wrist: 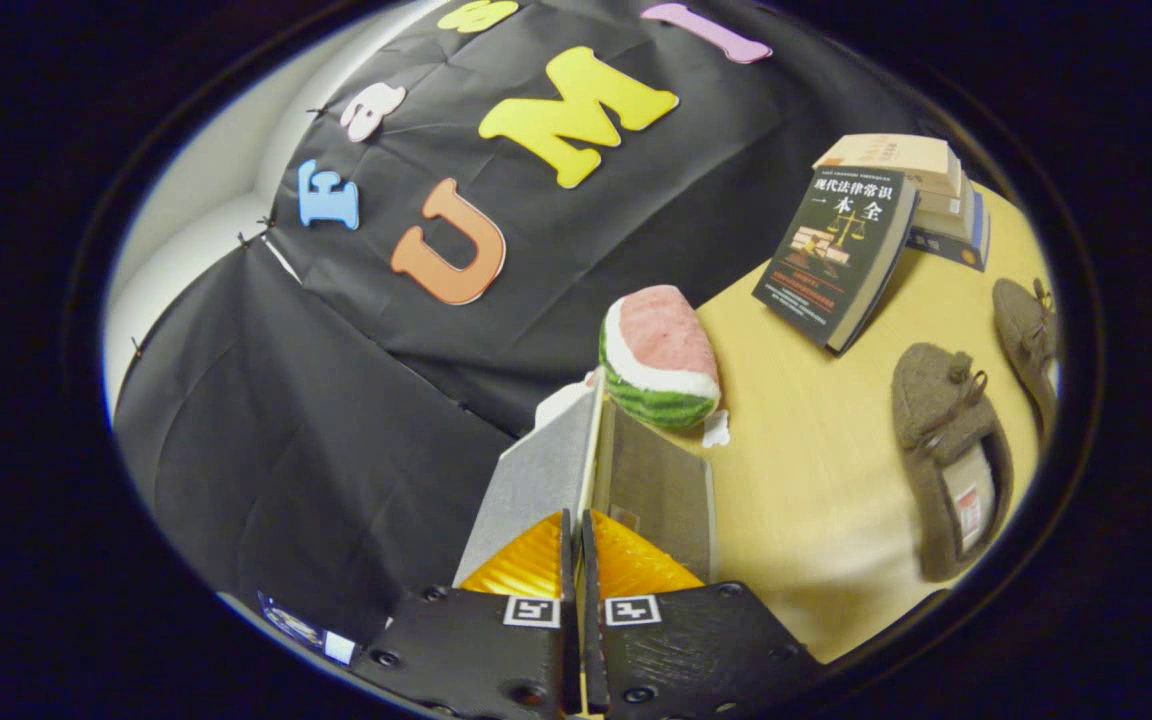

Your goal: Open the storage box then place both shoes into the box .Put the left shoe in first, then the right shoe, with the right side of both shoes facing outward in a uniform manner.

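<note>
Gripper (576,530) fingers nearly together, pinching the thin edge of the storage box lid (546,470) | storage box (661,490) just ahead, lid raised | both shoes (951,455) (1028,335) on table (816,480) well right | watermelon slice (658,357) beyond box.

Gripper (576,535): fingers pressed together on raised lid (546,470) of storage box (661,490). Beyond: watermelon slice (658,358), leaning book (836,258), book stack (936,190); two shoes (951,455) on table (816,480)
</note>
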### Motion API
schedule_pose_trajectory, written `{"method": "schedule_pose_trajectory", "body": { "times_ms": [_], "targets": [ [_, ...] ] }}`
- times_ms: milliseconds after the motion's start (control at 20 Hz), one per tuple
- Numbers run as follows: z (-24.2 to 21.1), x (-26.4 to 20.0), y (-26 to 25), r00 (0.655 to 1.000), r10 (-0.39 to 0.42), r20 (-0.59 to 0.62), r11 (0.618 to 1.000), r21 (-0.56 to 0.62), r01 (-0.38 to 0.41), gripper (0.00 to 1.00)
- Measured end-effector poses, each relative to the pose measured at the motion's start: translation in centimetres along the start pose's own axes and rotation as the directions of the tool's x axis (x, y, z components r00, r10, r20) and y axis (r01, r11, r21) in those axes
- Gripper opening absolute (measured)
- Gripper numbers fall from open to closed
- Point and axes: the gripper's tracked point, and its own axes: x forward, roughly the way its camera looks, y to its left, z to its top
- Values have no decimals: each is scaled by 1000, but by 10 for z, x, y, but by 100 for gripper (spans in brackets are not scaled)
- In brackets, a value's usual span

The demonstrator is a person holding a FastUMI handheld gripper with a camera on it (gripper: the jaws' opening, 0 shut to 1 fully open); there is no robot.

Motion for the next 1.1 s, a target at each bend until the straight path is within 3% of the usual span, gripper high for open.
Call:
{"method": "schedule_pose_trajectory", "body": {
  "times_ms": [250, 550, 850, 950, 1000, 1100],
  "targets": [
    [14, -2, 39, 1000, 10, 17, 992, -130, -8, 0],
    [37, -10, 143, 987, 155, 42, 956, -256, -140, 0],
    [16, 31, 213, 973, 229, 1, 906, -366, -213, 0],
    [4, 48, 222, 975, 222, -19, 891, -402, -210, 5],
    [-5, 57, 229, 975, 220, -30, 882, -421, -212, 13],
    [-20, 69, 241, 973, 223, -65, 858, -461, -227, 20]
  ]
}}
